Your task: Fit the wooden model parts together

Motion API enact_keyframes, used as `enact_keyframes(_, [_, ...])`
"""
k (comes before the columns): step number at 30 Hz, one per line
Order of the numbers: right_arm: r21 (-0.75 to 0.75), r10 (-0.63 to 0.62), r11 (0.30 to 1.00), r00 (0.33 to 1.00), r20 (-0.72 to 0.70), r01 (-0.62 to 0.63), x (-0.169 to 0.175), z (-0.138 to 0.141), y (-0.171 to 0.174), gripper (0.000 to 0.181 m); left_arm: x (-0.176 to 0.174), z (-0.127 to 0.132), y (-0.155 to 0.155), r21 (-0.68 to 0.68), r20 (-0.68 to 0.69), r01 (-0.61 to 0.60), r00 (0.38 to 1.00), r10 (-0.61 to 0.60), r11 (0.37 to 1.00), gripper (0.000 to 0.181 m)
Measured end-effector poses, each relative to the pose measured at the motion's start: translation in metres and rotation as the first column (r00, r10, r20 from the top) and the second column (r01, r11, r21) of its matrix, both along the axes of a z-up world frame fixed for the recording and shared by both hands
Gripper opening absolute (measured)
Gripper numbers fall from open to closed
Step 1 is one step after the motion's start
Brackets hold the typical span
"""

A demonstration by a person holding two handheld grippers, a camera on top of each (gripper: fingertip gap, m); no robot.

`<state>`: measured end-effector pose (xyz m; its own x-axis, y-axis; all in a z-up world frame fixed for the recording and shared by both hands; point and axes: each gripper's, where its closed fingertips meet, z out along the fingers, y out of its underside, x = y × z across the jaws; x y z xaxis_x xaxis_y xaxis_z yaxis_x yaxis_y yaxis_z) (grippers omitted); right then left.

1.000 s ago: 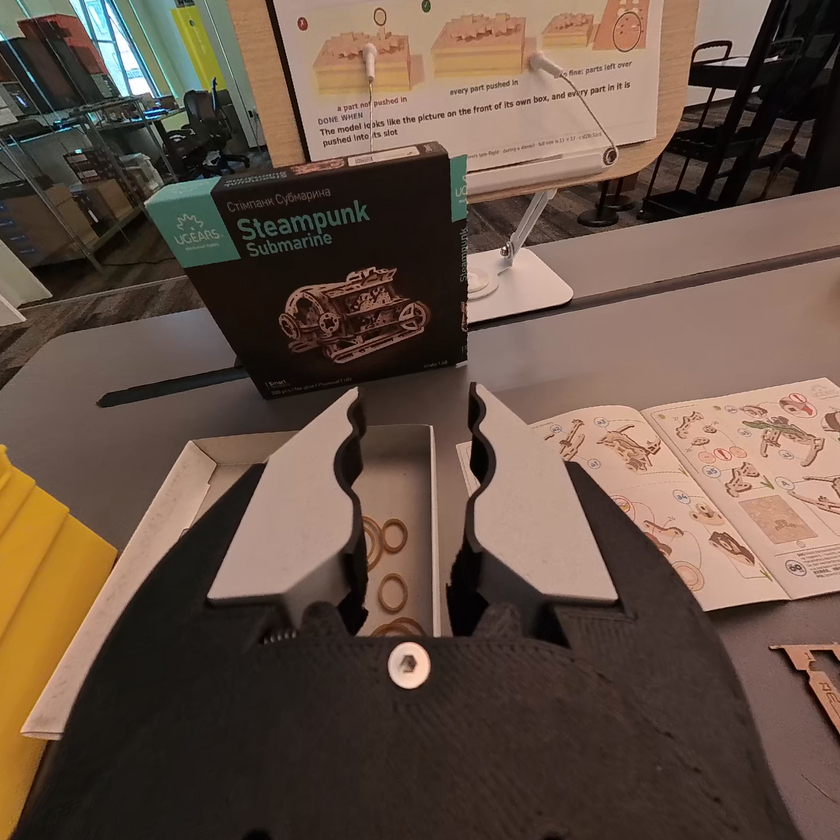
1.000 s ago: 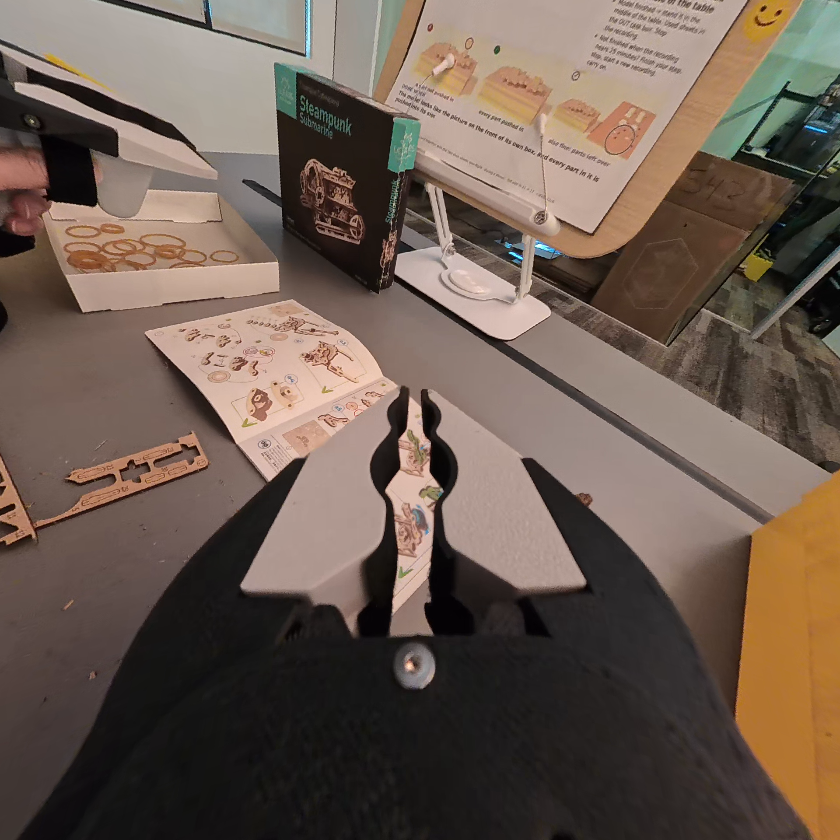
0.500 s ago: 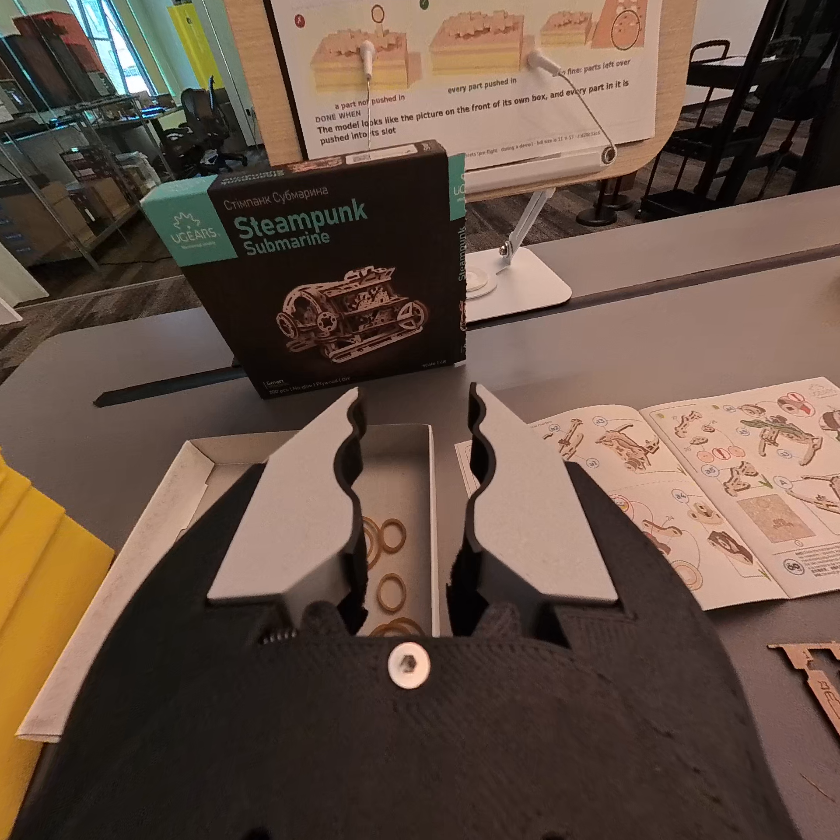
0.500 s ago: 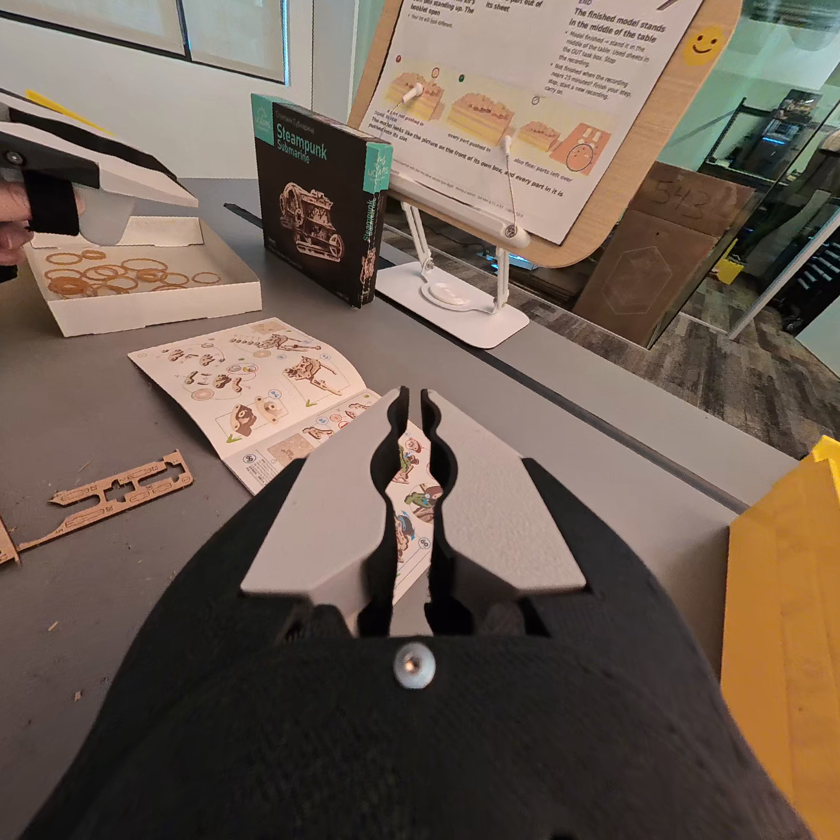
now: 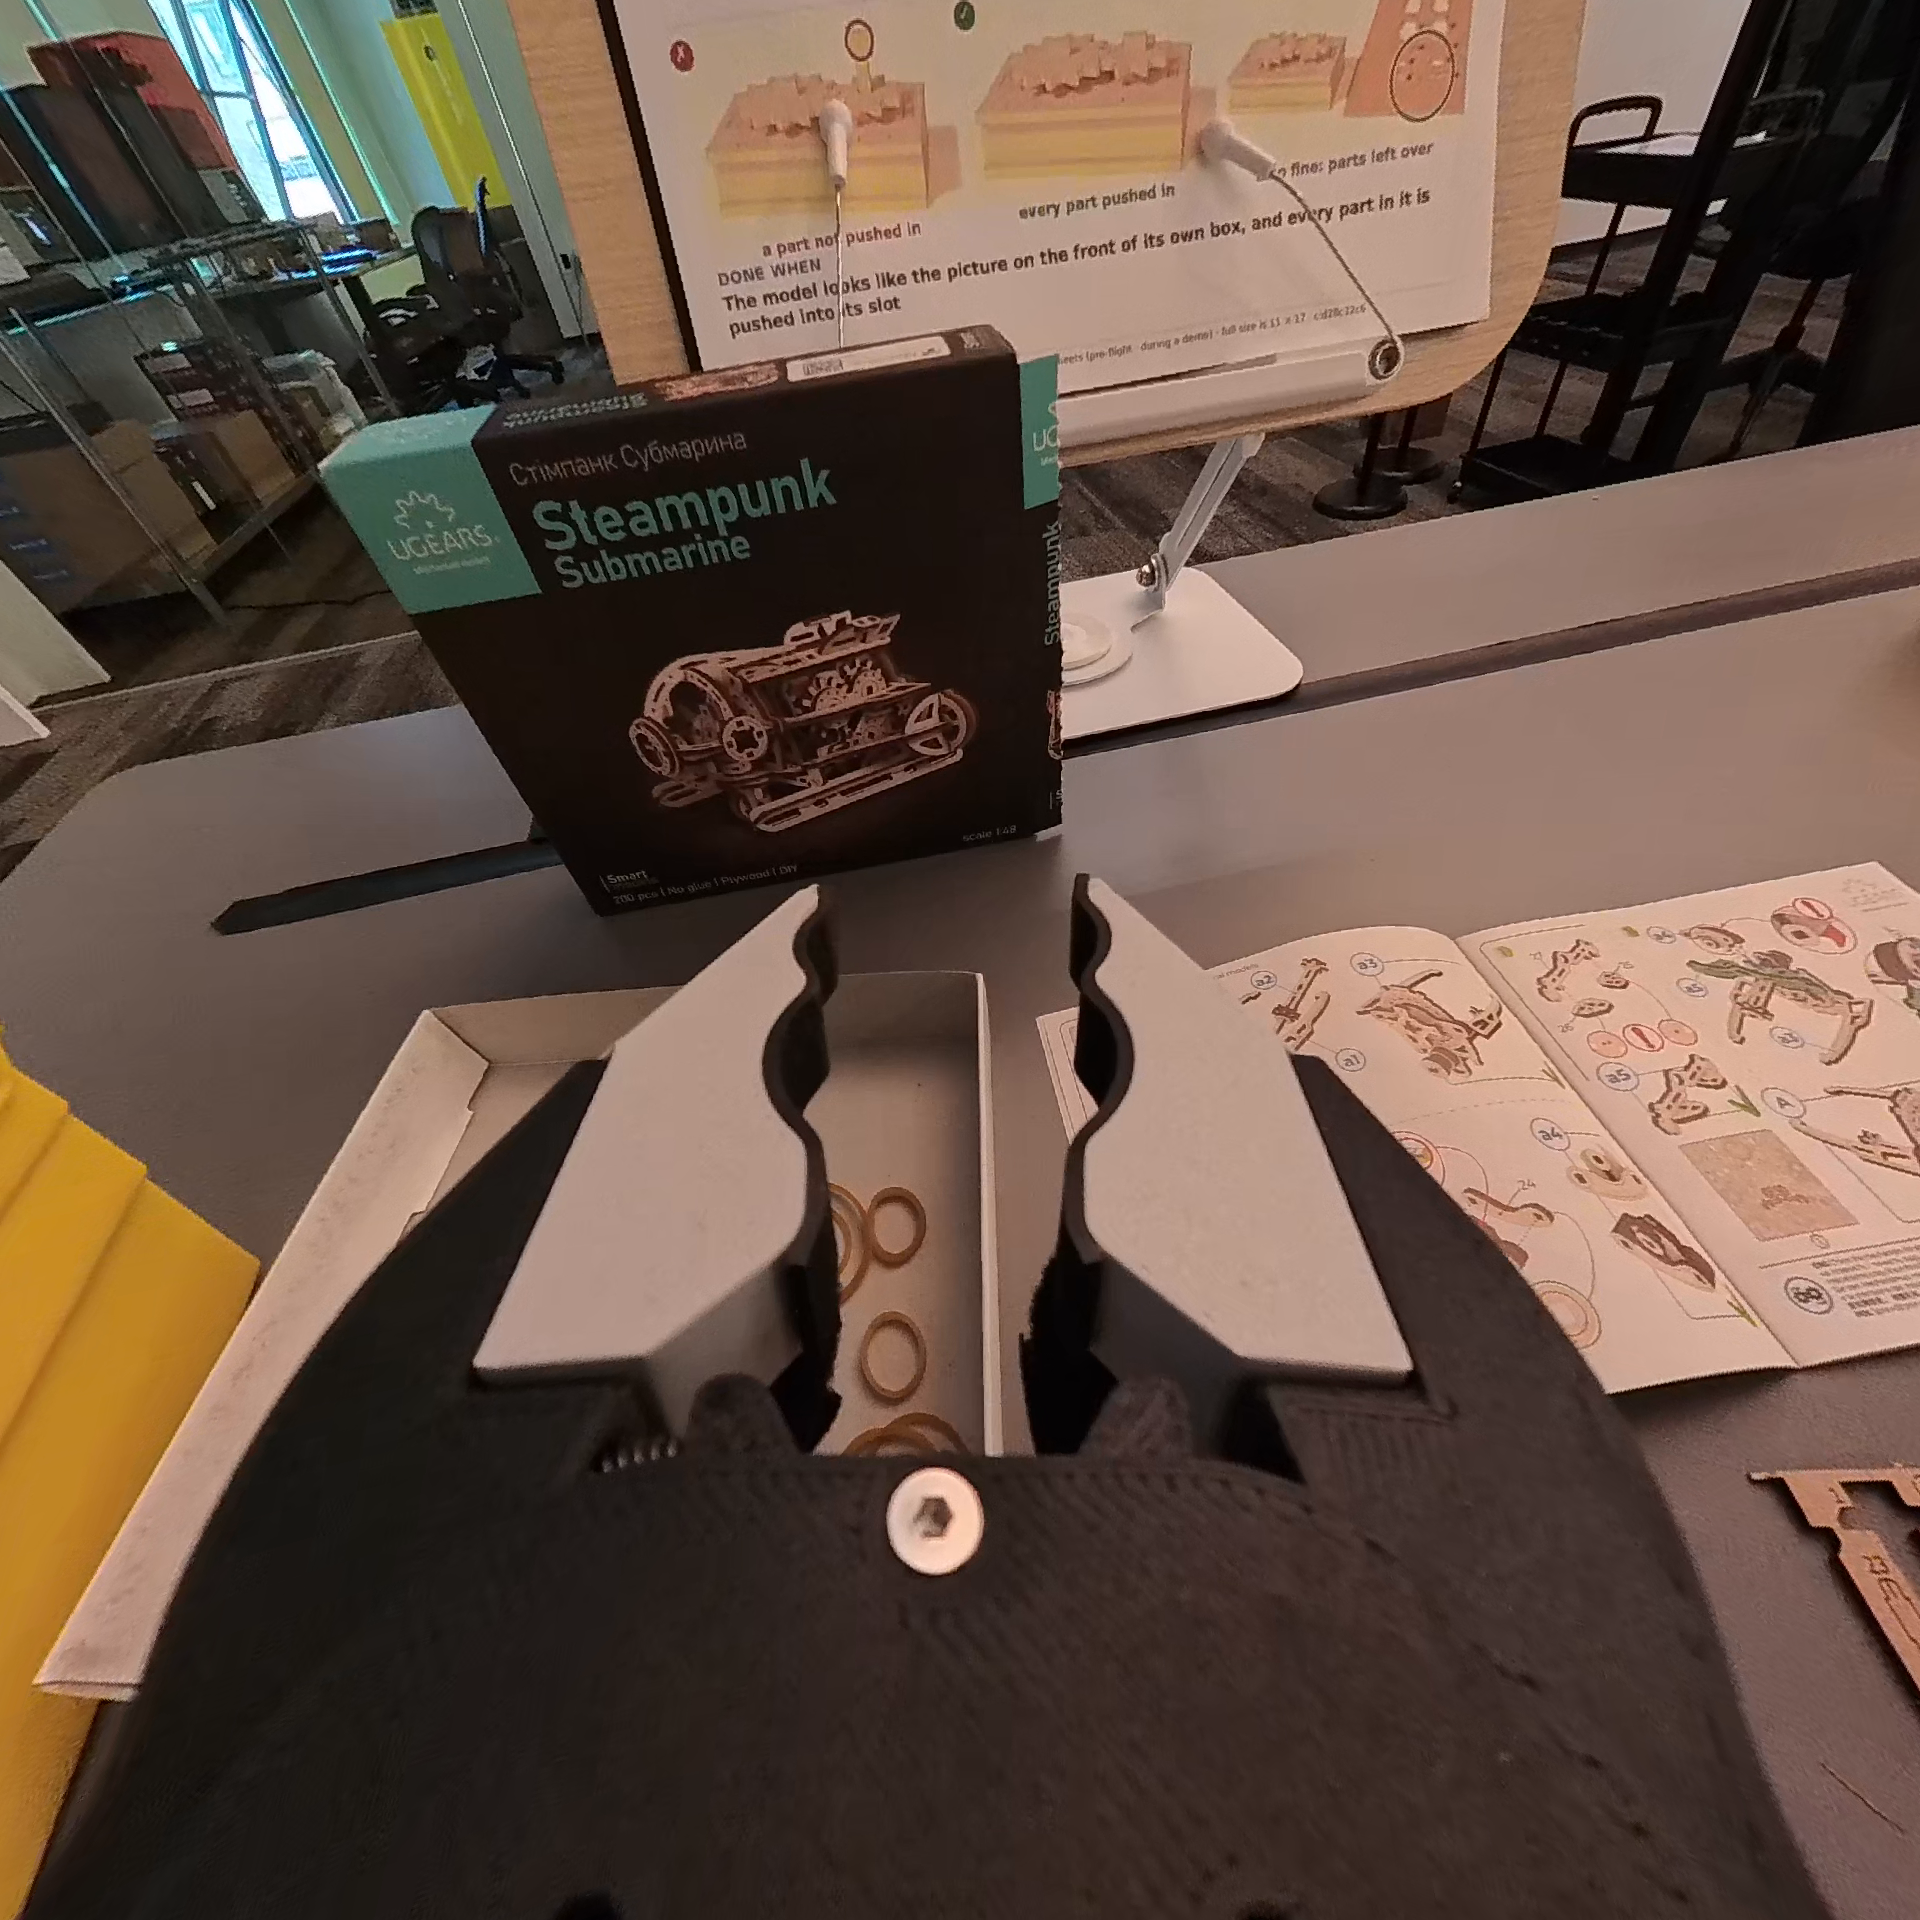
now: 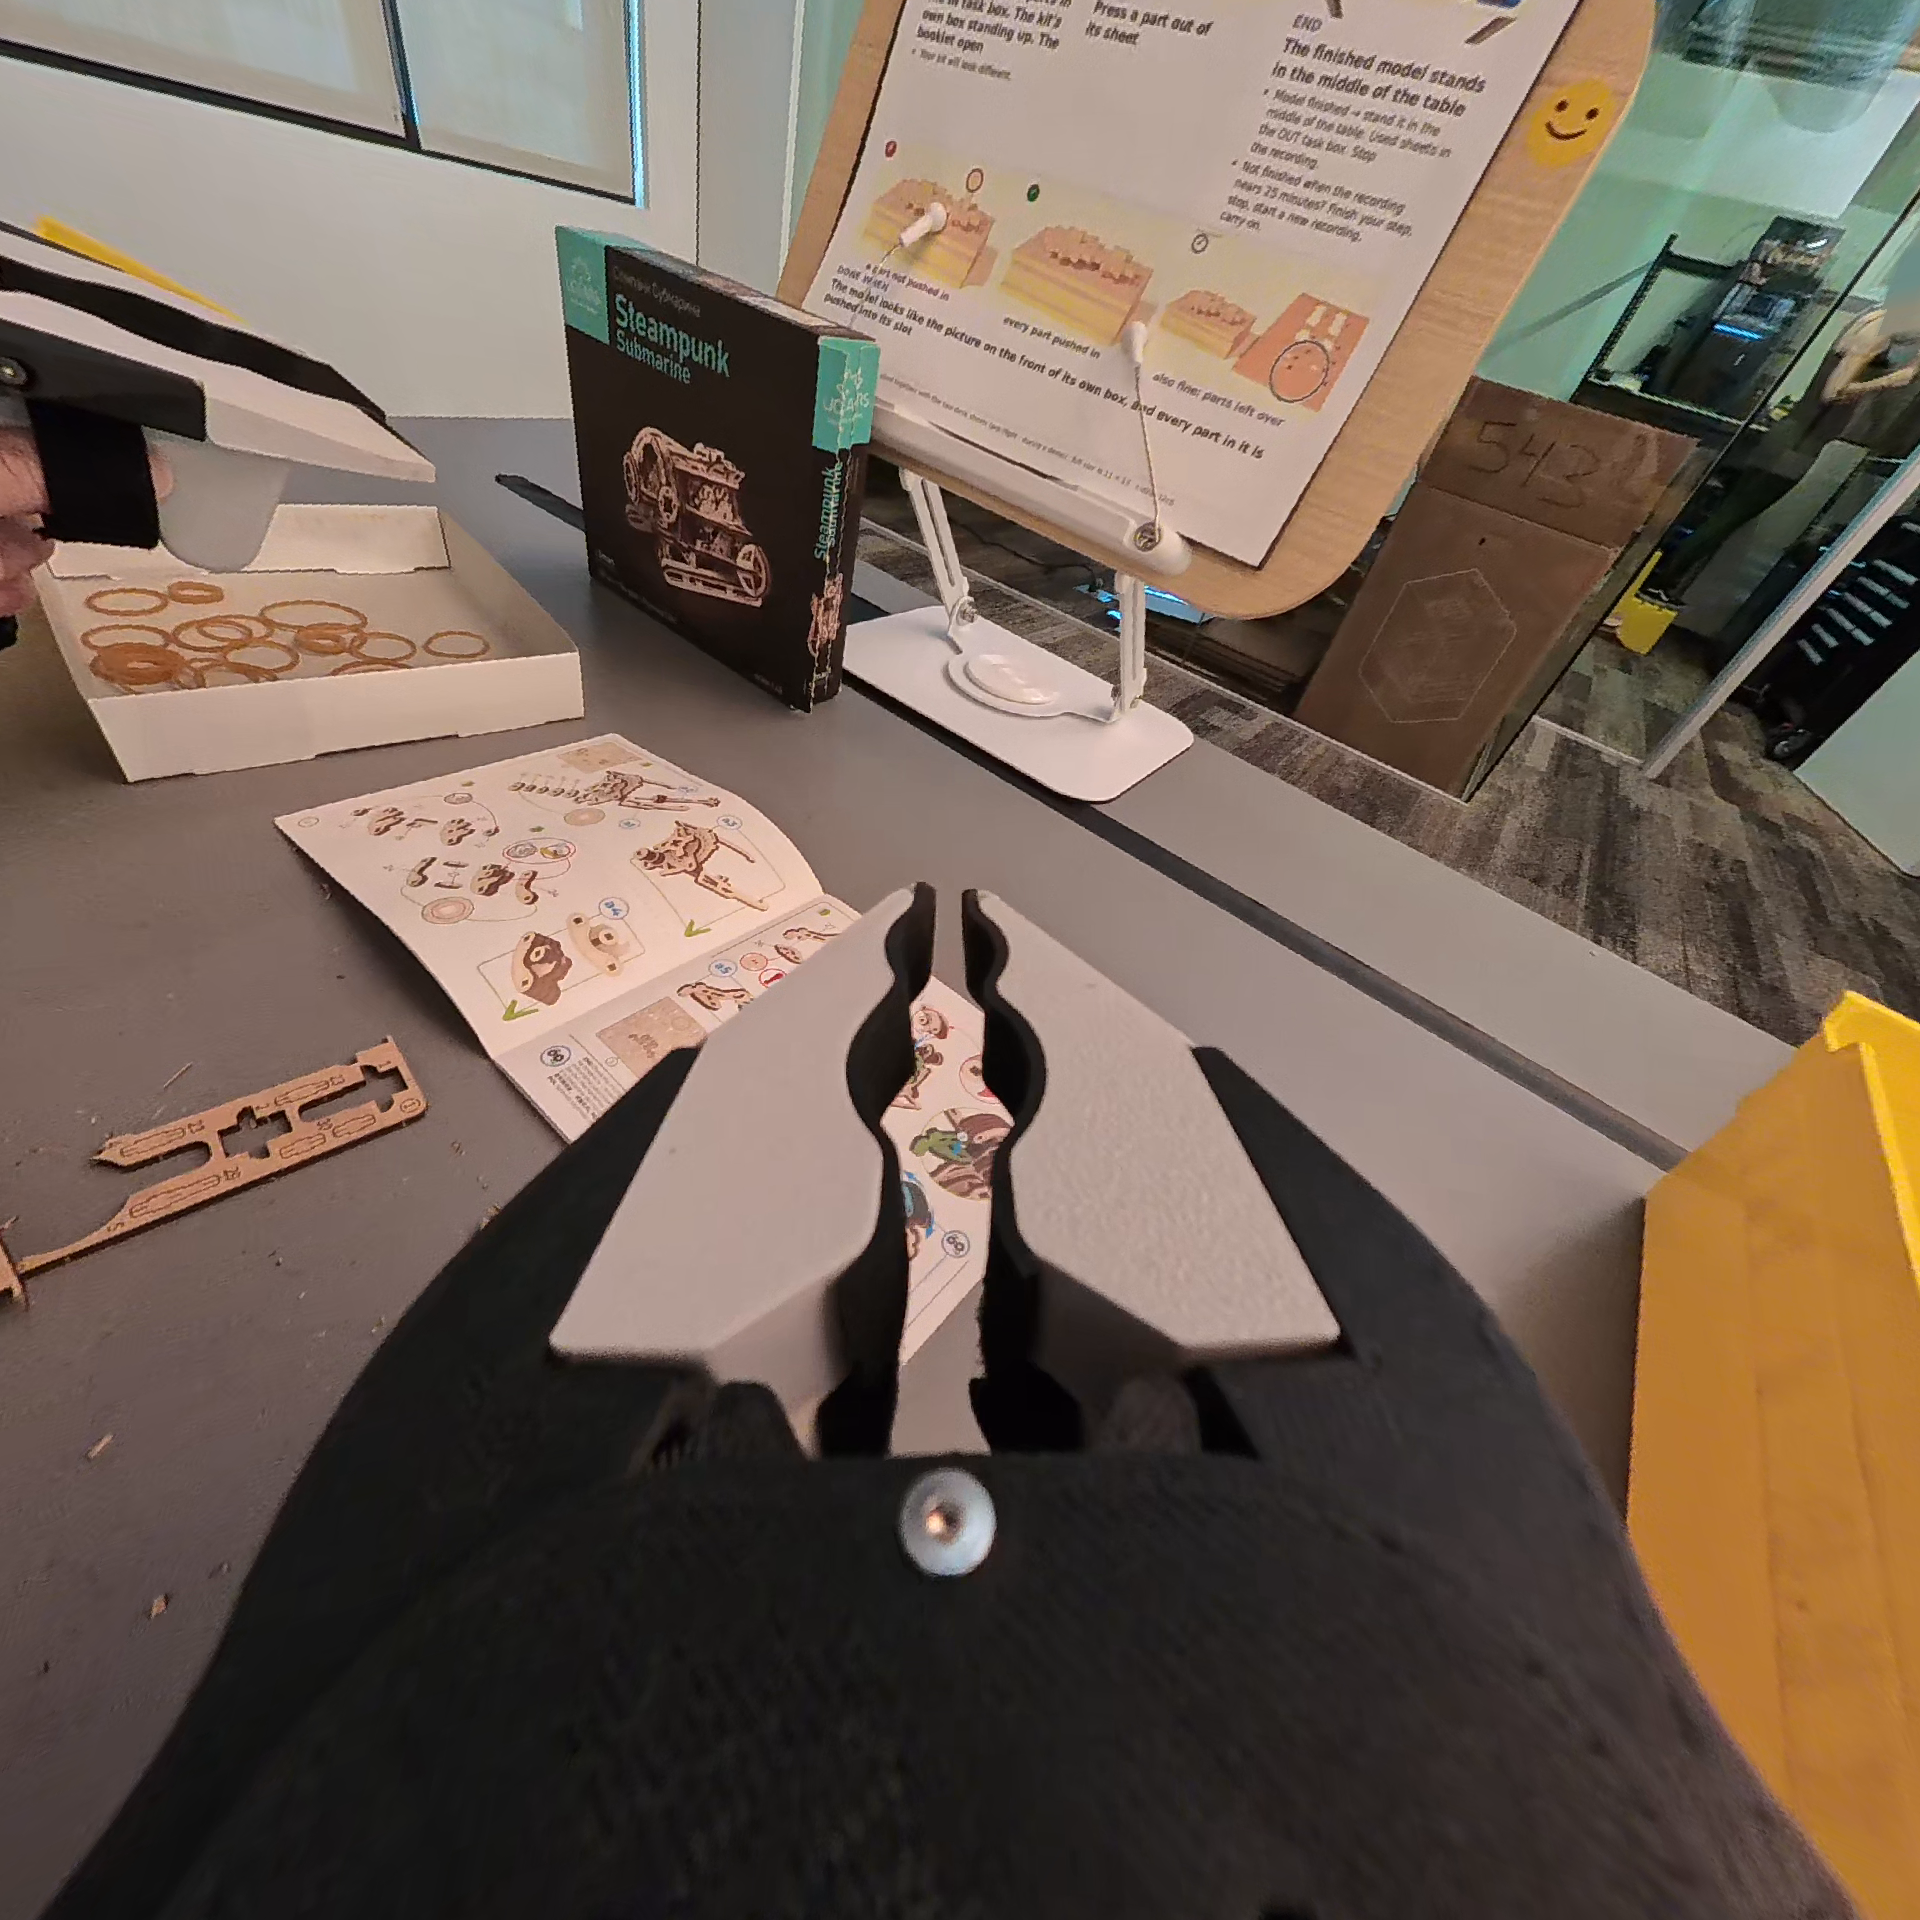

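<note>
My left gripper [image 5: 943, 914] hangs over the shallow white cardboard tray [image 5: 447, 1049] with its jaws spread wide and nothing between them. Through the gap I see tan rubber-band-like rings [image 5: 894, 1226] lying loose on the tray floor. From the right wrist view the same gripper [image 6: 223, 525] sits above the near-left part of that tray [image 6: 343, 717], with a bit of my hand [image 6: 21, 540] showing behind it; whether the fingertips touch the tray floor I cannot tell.

My right gripper [image 6: 948, 896] has its jaws drawn to a narrow slit and it holds nothing. It hovers over the right-hand page of the open illustrated instruction booklet [image 6: 582, 883], which lies flat on the grey table [image 6: 156, 935].

The wooden model part I can see, a flat laser-cut plywood strip with slots [image 6: 260, 1132], lies on the table to the left of the booklet, apart from both grippers; its end shows at the right edge of the left wrist view [image 5: 1870, 1548].

The black and teal model kit box [image 5: 748, 644] stands upright just behind the tray. Behind it a white stand holds a wood-backed instruction sheet [image 6: 1122, 270]. A yellow bin [image 6: 1787, 1351] sits at the table's right edge, another yellow bin [image 5: 73, 1340] to the left of the tray.
</note>
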<state>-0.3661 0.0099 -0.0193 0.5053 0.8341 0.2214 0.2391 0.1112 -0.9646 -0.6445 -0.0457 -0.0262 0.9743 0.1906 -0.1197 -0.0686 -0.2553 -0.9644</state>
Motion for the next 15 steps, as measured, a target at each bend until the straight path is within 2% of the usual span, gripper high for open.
enact_keyframes(15, [-0.008, 0.002, 1.0, 1.0, 0.006, -0.002, -0.0005, -0.0019, 0.0003, 0.003, 0.0018, -0.0007, 0.0006, -0.005, -0.006, 0.005, 1.0, -0.005, 1.0, 0.043])
